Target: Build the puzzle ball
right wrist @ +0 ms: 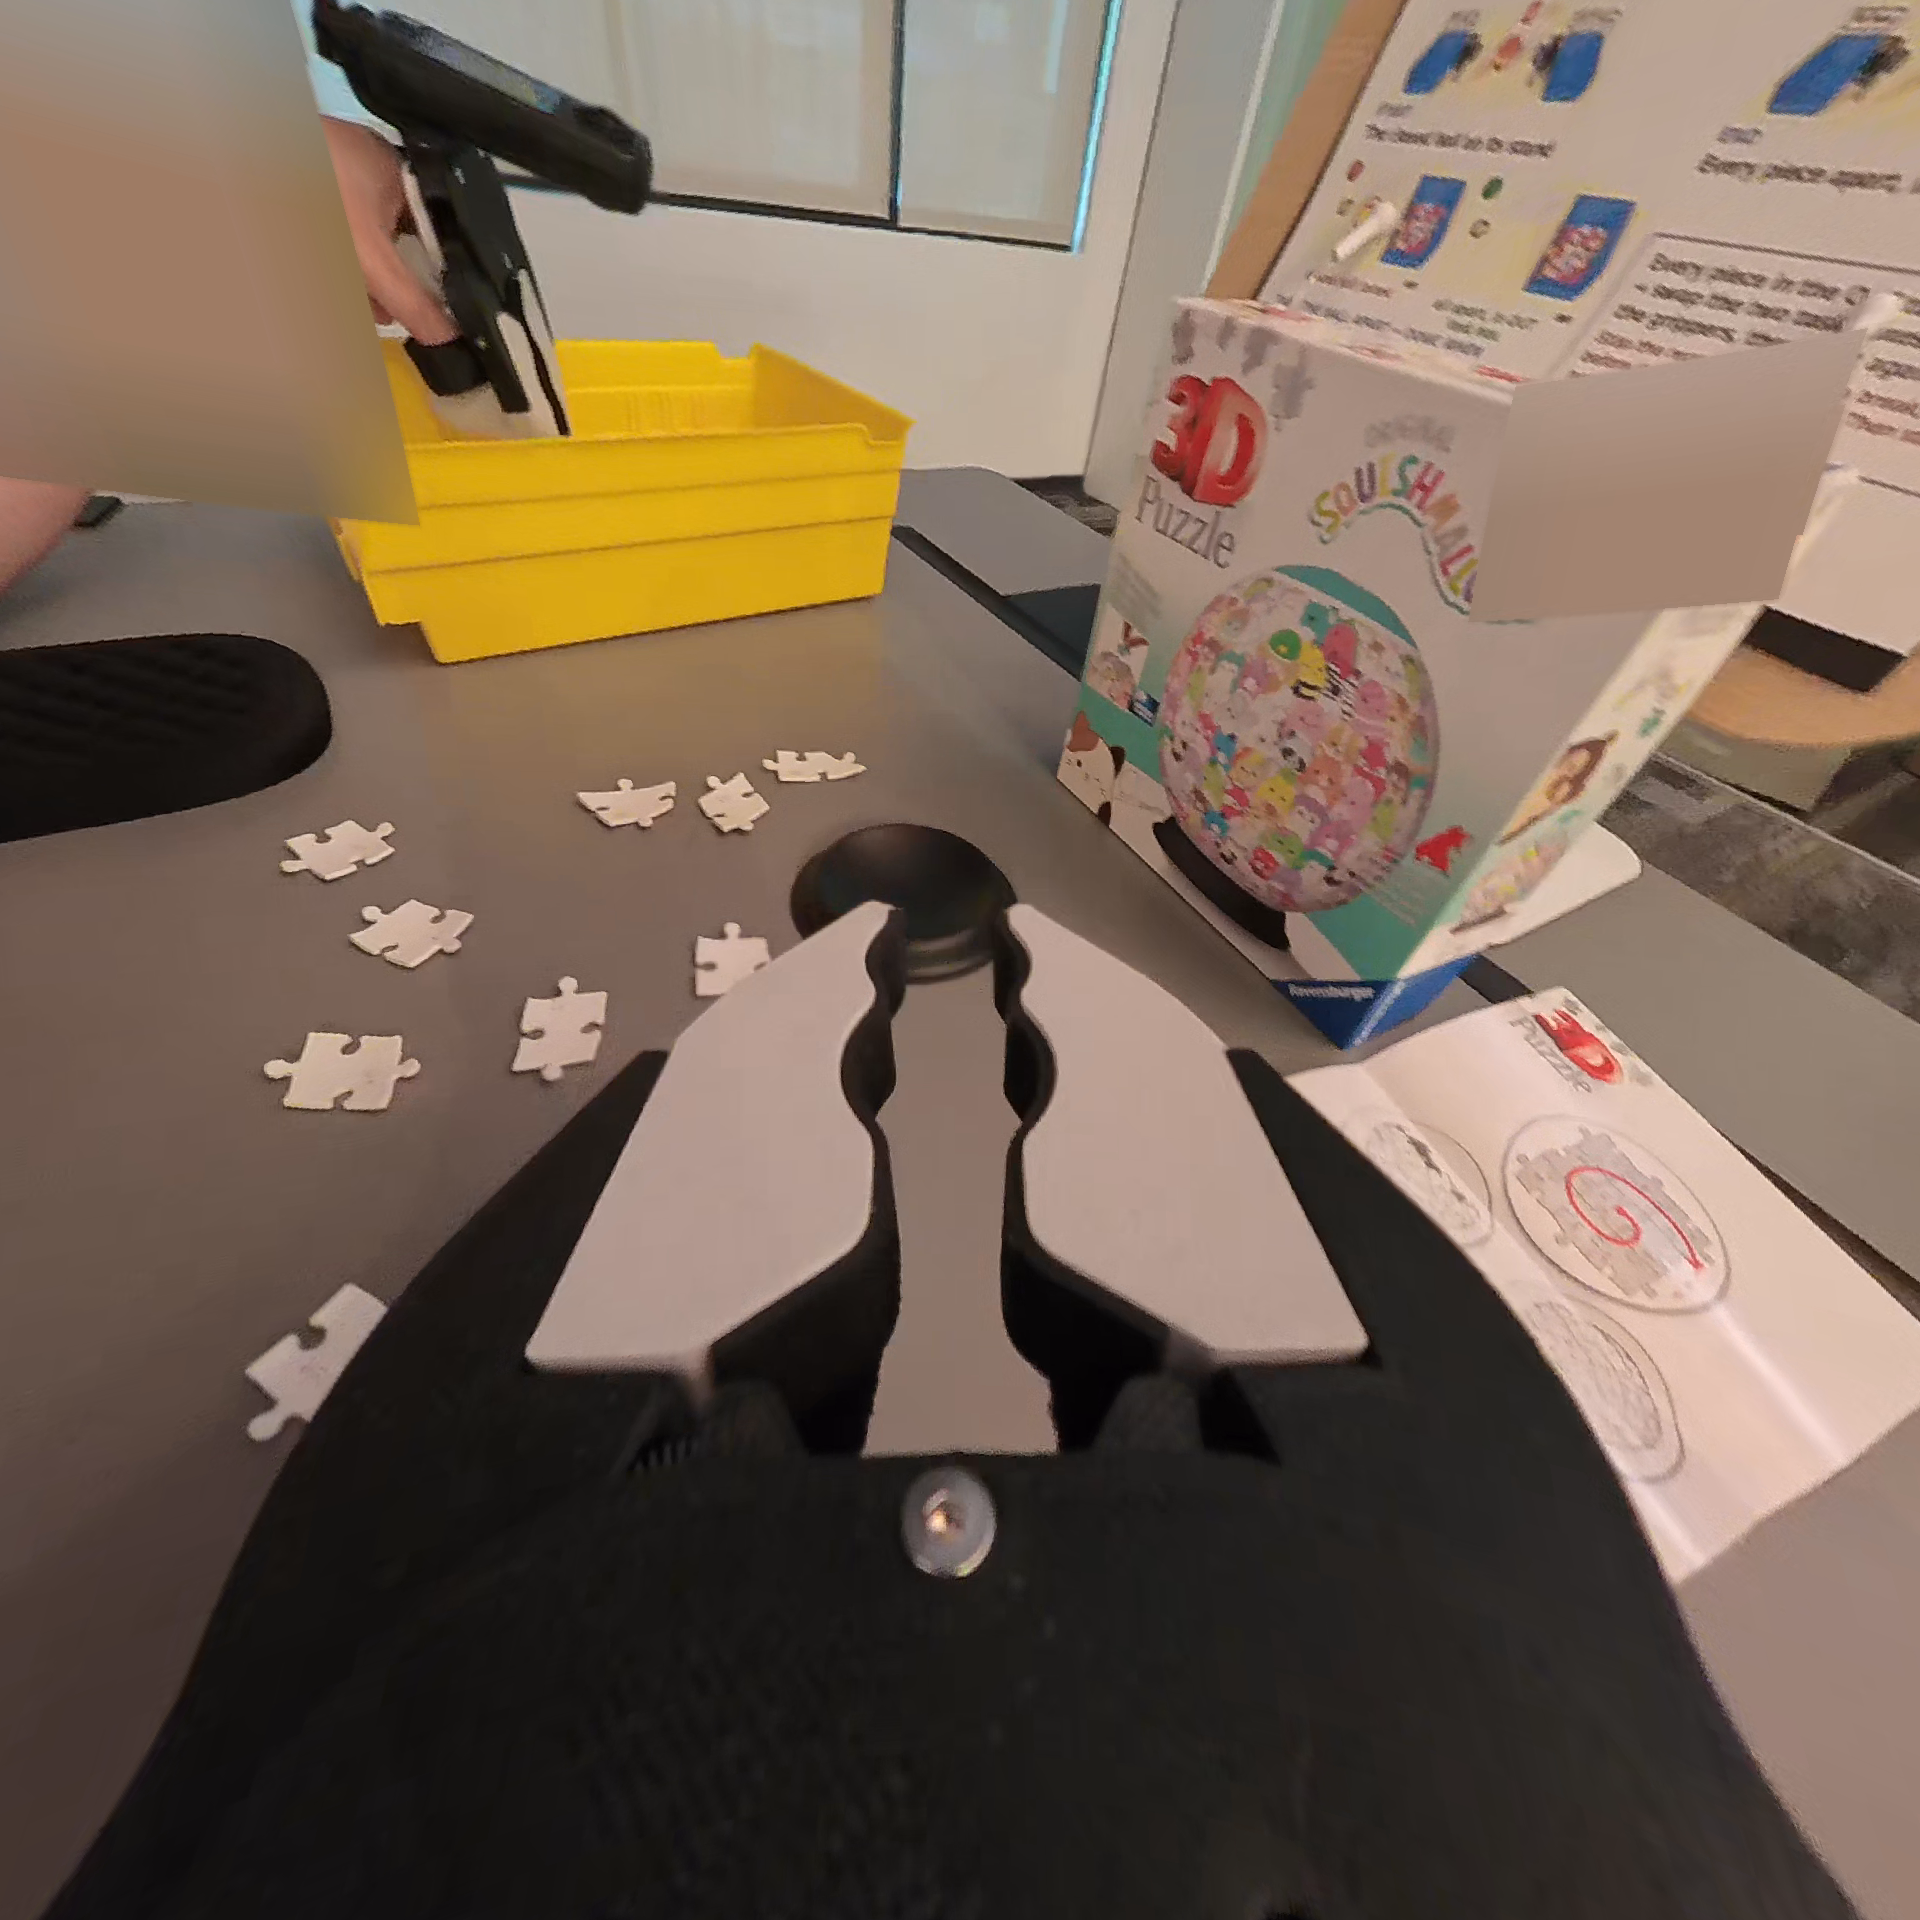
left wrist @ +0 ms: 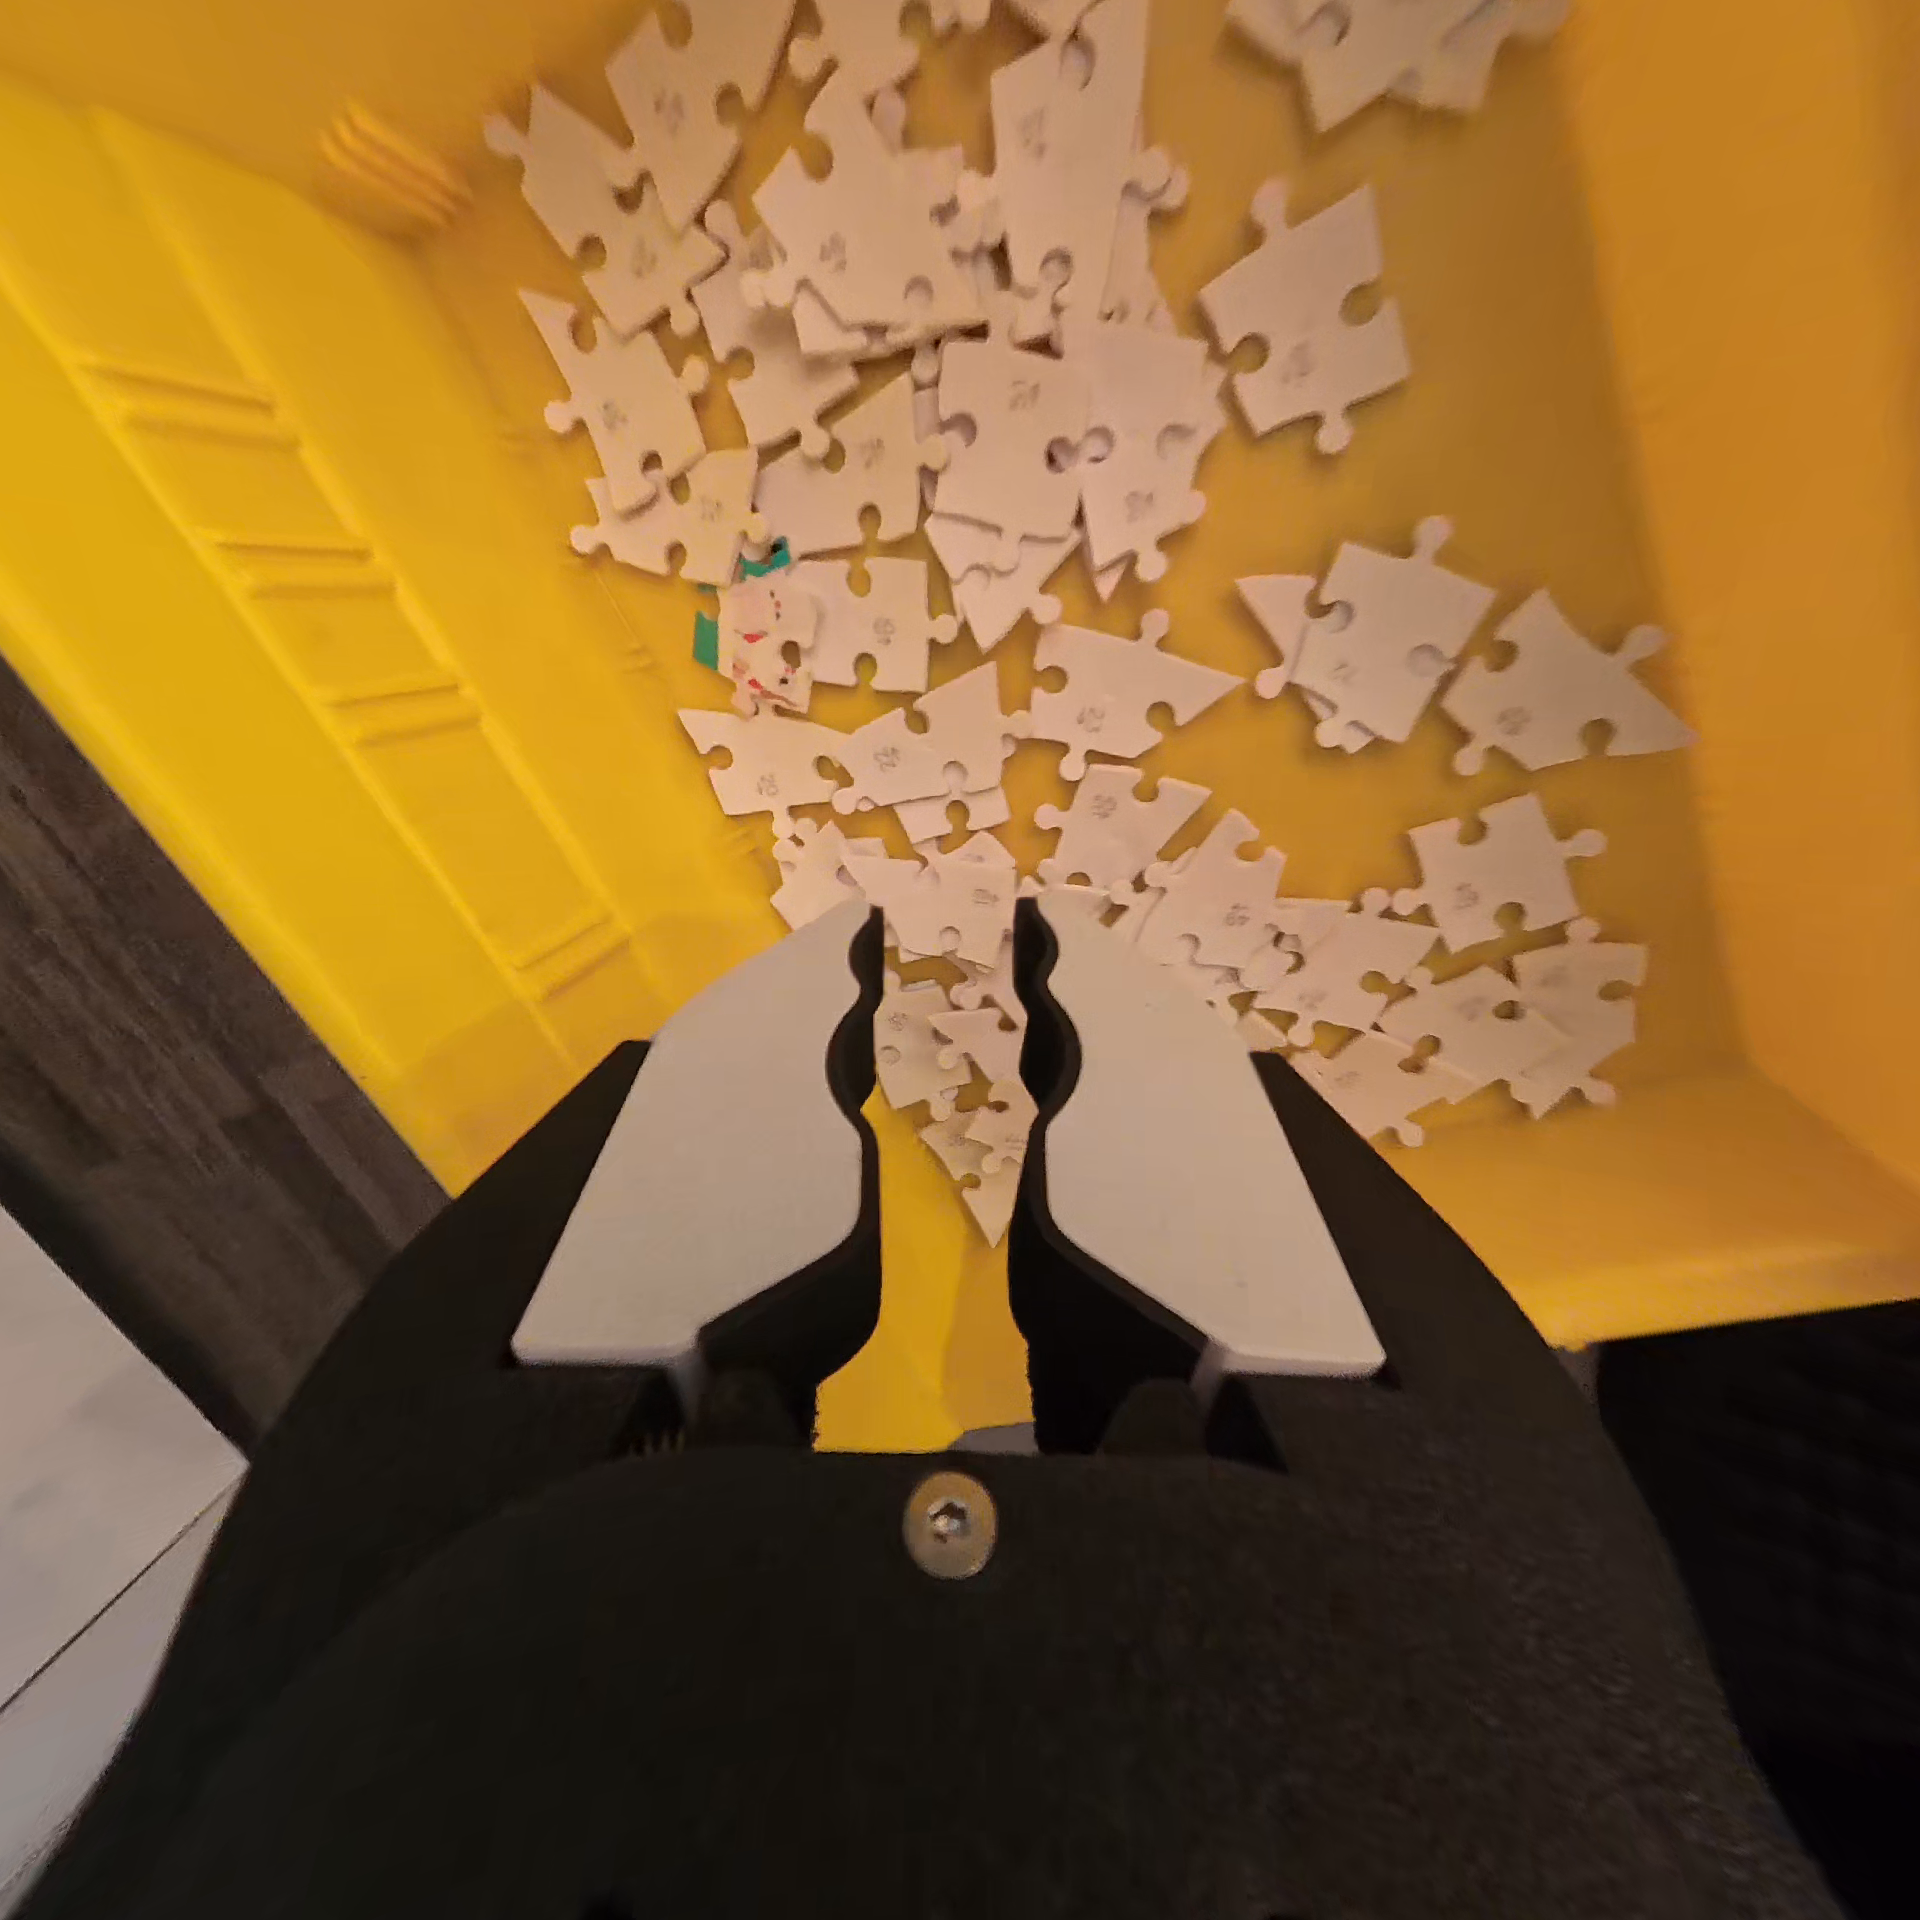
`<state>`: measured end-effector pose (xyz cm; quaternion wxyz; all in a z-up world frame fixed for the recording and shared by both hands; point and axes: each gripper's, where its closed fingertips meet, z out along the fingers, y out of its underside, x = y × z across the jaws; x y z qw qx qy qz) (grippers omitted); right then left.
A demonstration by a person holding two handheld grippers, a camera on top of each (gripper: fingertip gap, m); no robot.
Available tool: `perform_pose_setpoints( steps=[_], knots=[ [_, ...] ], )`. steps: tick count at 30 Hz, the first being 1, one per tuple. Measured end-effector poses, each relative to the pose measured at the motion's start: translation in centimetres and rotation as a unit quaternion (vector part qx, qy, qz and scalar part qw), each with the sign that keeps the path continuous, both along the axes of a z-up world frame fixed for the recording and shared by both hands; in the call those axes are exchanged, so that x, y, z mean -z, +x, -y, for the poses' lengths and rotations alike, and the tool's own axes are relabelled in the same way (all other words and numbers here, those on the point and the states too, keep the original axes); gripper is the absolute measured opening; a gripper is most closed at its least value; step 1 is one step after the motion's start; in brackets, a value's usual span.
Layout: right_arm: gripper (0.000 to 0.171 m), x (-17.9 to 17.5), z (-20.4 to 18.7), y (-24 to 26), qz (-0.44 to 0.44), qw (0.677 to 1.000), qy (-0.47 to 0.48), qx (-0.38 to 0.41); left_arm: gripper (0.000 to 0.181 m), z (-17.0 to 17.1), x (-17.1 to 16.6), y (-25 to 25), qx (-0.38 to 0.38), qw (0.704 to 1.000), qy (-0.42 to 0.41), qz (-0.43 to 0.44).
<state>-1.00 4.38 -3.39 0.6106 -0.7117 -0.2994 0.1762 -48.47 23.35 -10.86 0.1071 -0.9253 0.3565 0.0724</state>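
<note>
My left gripper is open and empty, pointing down into a yellow bin over a heap of white puzzle pieces lying mostly face down. One piece shows a coloured print. My right gripper is open and empty above the grey table, just short of a black round stand. Several loose white pieces lie on the table left of it. The right wrist view also shows the left gripper, held by a hand, dipping into the yellow bin.
The puzzle box stands right of the stand. A printed instruction sheet lies at the front right. A black perforated pad lies at the left. A poster board leans behind the box. My hands' fingertips stand some 50 cm from each other.
</note>
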Motion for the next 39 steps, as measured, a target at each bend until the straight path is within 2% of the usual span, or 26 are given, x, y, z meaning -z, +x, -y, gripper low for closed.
perform_pose_setpoints(
  steps=[12,21,23,25,28,34,39],
  knots=[
    [0.017,1.0,0.2,-0.2,0.022,1.0,-0.01,-0.004,0.039,0.7,2.3,0.1,-0.013,0.998,-0.066,0.015],
    [0.017,1.3,0.5,-0.2,0.021,1.0,-0.019,-0.009,0.037,0.9,2.9,-0.8,-0.047,0.995,-0.087,0.019],
    [0.017,1.4,0.5,-0.3,0.024,0.999,-0.02,-0.011,0.03,0.6,2.5,0.0,-0.058,0.993,-0.085,0.055],
    [0.017,1.6,0.6,-0.4,0.031,0.999,-0.021,-0.013,0.03,-0.1,1.7,1.8,-0.063,0.988,-0.074,0.12],
    [0.017,1.9,0.6,-0.4,0.042,0.999,-0.025,-0.013,0.035,-0.8,1.2,3.9,-0.025,0.986,-0.059,0.157],
    [0.017,2.1,0.7,-0.3,0.043,0.999,-0.028,-0.014,0.035,-0.8,2.5,5.0,0.078,0.991,-0.042,0.098],
    [0.017,2.0,0.9,-0.2,0.042,0.999,-0.029,-0.016,0.04,-0.8,3.6,4.6,0.1,0.992,-0.046,0.064]
  ],
)
